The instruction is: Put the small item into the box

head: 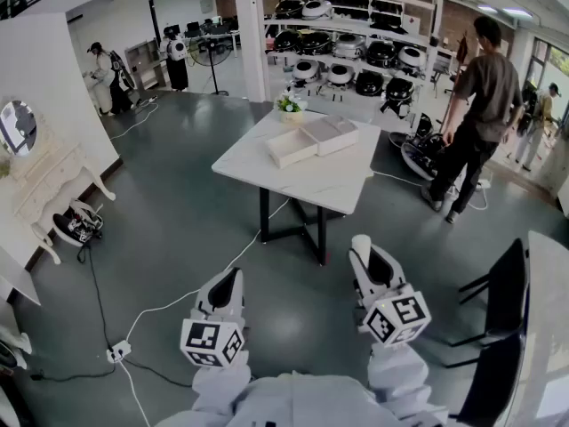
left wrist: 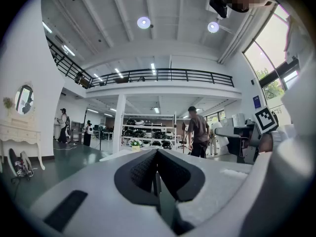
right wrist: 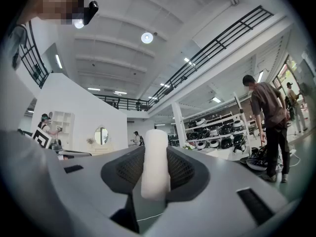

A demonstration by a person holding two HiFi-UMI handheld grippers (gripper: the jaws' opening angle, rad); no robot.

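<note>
A white cylindrical small item [right wrist: 155,164] stands upright between the pads of my right gripper [right wrist: 156,174], which is shut on it. In the head view the small item [head: 361,244] sticks out at the tip of the right gripper [head: 364,258], low in the picture and over the floor. My left gripper [head: 228,282] is beside it, also held level, and the left gripper [left wrist: 157,168] is shut with nothing in it. The open white box [head: 311,140] lies on the white table [head: 293,178] some way ahead, far from both grippers.
A small flower pot [head: 289,105] sits at the table's far corner. A person [head: 478,114] stands to the right of the table by round appliances on the floor. Dark chairs [head: 498,314] stand at my right. Cables and a power strip [head: 118,352] cross the floor at left.
</note>
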